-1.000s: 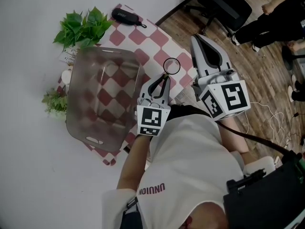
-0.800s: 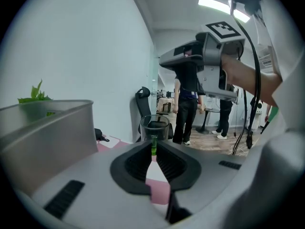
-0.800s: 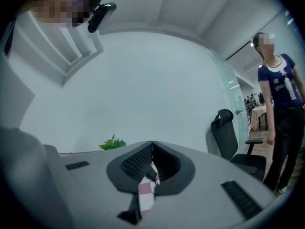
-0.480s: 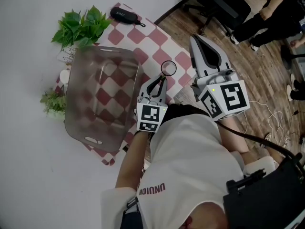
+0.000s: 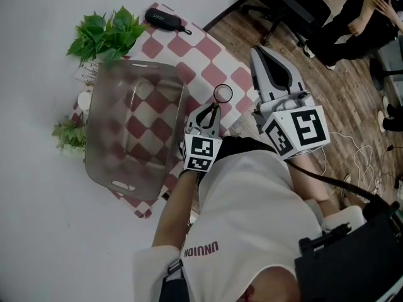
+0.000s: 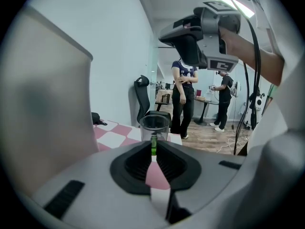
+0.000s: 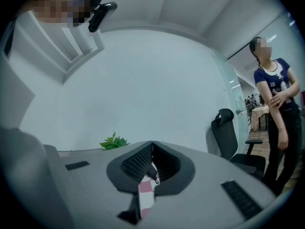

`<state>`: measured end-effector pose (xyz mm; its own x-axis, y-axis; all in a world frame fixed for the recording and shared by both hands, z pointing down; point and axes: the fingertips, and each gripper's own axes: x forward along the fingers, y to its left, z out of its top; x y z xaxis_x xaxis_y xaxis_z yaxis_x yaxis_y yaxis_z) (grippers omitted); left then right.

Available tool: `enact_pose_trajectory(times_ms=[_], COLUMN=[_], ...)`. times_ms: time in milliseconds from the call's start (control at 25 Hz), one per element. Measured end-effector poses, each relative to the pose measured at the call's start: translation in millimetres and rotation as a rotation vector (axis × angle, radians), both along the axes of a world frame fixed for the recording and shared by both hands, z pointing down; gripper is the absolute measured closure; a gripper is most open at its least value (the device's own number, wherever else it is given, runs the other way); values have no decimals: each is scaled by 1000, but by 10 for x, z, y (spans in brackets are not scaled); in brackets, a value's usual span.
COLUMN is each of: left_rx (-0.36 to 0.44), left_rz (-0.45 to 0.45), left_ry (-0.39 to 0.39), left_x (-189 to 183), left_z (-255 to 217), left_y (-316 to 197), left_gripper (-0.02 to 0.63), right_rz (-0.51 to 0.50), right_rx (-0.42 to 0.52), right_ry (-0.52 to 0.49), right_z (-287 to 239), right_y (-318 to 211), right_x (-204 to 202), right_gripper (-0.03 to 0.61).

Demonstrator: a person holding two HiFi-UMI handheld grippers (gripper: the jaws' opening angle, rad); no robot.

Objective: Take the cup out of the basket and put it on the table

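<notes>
The clear plastic cup (image 5: 222, 94) stands outside the basket (image 5: 99, 156), upright over the red-and-white checked cloth (image 5: 189, 48) near the table's right-hand edge, well apart from the basket's near wall. It sits right at the tip of the left gripper (image 5: 216, 107). In the left gripper view the two jaws stand almost together with the cup's near wall pinched between them, and a thin green strip shows in the slit just below the rim. Whether the cup's base touches the cloth cannot be made out, as the jaws hide it.

The left forearm reaches up from the person's body with the gripper tilted downward toward the cloth, its marker cube nearest the chest. The right gripper (image 5: 259, 55) is held level just to the right of the left one, over the table edge and pointing away from the person; its jaws meet at the tips with nothing between them
</notes>
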<state>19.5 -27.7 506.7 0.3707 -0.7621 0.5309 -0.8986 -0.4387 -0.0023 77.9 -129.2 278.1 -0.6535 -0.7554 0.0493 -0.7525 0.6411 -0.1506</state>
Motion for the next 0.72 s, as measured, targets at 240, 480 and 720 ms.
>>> enact_pose_trajectory(times_ms=[240, 480, 720], left_rx=[-26, -61, -92], left_rz=[2, 17, 19], left_ry=[-5, -20, -26], left_x=[-16, 15, 21], left_z=[128, 282, 408], left_y=[25, 72, 94], left_gripper=[574, 574, 574], right_rz=[-1, -2, -8], right_rx=[1, 0, -5], right_ry=[4, 6, 10], right_z=[-1, 6, 13], right_y=[-8, -5, -2], right_x=[-22, -26, -51], right_gripper=[560, 560, 560])
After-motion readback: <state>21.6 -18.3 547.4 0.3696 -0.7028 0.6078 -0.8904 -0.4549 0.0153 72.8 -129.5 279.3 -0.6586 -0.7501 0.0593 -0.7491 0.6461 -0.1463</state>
